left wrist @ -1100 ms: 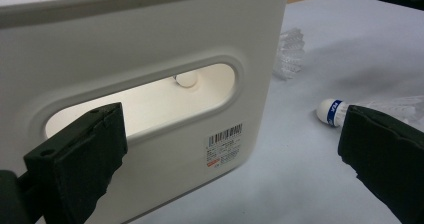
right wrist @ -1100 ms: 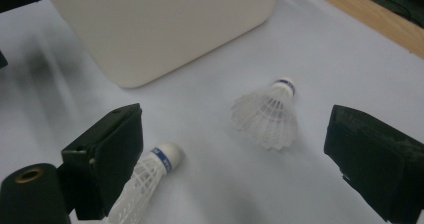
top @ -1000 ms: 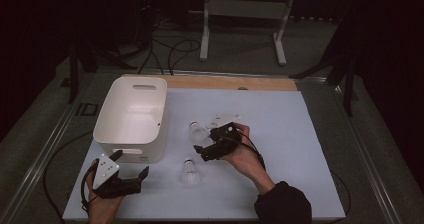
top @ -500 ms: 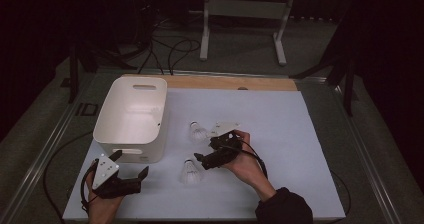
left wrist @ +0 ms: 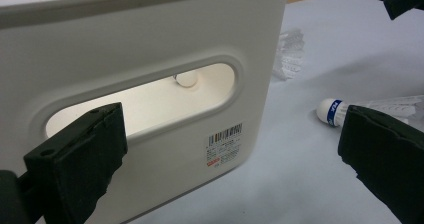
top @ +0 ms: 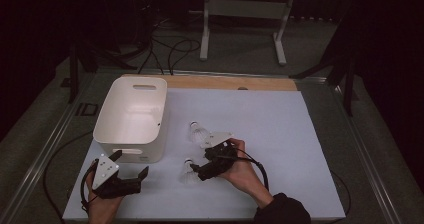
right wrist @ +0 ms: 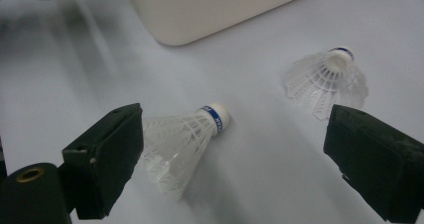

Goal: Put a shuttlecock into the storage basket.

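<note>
Two white shuttlecocks with blue-banded corks are on the white table. One shuttlecock [top: 198,132] stands on its skirt, and the nearer shuttlecock [top: 187,172] lies on its side. My right gripper [top: 201,165] is open right beside the lying shuttlecock [right wrist: 185,139], which rests between the jaws, close to the left one [right wrist: 240,134]. The standing shuttlecock [right wrist: 327,79] is just beyond the right jaw. My left gripper [top: 131,165] is open and holds nothing, facing the front wall of the white bin [left wrist: 150,39]. Through the bin's handle slot a cork [left wrist: 186,79] shows inside.
The white bin [top: 131,119] stands at the left of the table, with a barcode label [left wrist: 225,144] on its near wall. A wooden strip [top: 230,82] runs along the table's far edge. Cables and a metal stand [top: 242,14] are on the floor beyond.
My right gripper has moved nearer and leftward, from beside the standing shuttlecock to around the lying one. The left gripper has stayed where it was.
</note>
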Demonstrator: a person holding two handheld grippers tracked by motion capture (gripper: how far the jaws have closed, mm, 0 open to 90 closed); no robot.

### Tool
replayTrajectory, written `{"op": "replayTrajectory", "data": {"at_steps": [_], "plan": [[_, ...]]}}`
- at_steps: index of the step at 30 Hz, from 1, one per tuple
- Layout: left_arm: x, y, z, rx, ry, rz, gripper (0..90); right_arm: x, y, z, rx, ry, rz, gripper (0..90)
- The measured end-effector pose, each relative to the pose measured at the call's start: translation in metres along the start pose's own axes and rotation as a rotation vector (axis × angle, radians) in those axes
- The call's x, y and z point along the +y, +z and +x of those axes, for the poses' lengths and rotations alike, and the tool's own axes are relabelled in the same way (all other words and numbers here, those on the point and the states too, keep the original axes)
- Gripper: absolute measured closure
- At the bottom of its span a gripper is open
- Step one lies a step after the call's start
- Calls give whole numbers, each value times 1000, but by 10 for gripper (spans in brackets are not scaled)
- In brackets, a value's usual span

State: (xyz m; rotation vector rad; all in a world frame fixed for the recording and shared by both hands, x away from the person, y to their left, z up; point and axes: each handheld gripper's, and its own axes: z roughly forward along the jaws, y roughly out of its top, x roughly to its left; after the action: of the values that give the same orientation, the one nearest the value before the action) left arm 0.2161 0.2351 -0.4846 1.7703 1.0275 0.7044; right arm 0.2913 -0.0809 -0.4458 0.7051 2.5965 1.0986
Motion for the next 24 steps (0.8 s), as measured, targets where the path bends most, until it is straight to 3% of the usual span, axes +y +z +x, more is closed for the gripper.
{"op": "replayTrajectory", "data": {"at_steps": [14, 24], "plan": [[0, 0, 0, 1, -1, 0, 0, -9, 14, 7, 20, -36, 46, 88], [0, 0, 0, 0, 0, 1, 0, -16, 32, 14, 28, -78, 121, 99]]}}
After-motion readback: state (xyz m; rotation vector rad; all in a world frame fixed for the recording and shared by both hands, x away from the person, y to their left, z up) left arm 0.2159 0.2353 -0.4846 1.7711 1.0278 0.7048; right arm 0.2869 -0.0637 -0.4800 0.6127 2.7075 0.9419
